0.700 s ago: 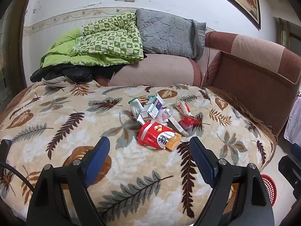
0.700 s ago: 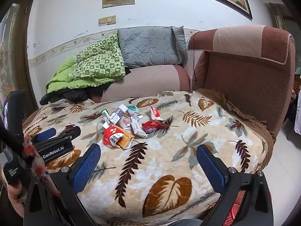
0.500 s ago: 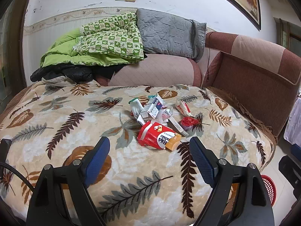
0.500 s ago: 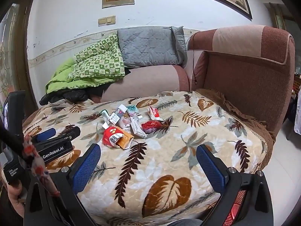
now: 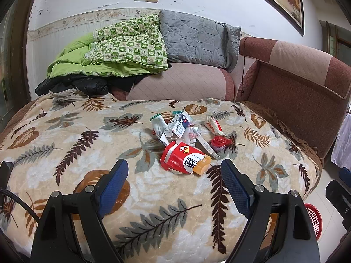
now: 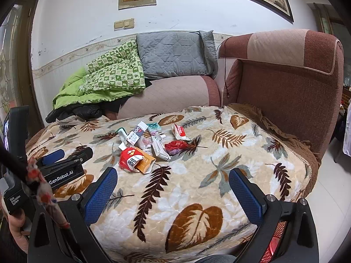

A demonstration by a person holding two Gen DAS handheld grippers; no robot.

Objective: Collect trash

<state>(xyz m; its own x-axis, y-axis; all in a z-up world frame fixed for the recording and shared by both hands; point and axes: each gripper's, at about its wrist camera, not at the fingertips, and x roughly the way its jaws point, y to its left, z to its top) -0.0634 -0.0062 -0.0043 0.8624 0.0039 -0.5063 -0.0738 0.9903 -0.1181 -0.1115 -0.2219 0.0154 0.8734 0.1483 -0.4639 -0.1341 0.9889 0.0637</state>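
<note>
**Both grippers open before the trash pile**

The left gripper (image 5: 174, 175) and right gripper (image 6: 173, 183) hover over a leaf-patterned blanket (image 5: 65, 144), fingers spread wide, nothing between them. The trash pile (image 5: 186, 135) lies mid-blanket, ahead of both: a red-and-white carton (image 5: 182, 160) nearest, a crumpled red wrapper (image 5: 219, 142) beside it. A red basket (image 5: 313, 219) stands on the floor, right.

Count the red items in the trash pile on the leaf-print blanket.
2 mostly red: the red snack carton at the pile's near edge, and the crumpled red wrapper to its right. The small white packet behind carries only red print. Others may be hidden under the boxes.
</note>
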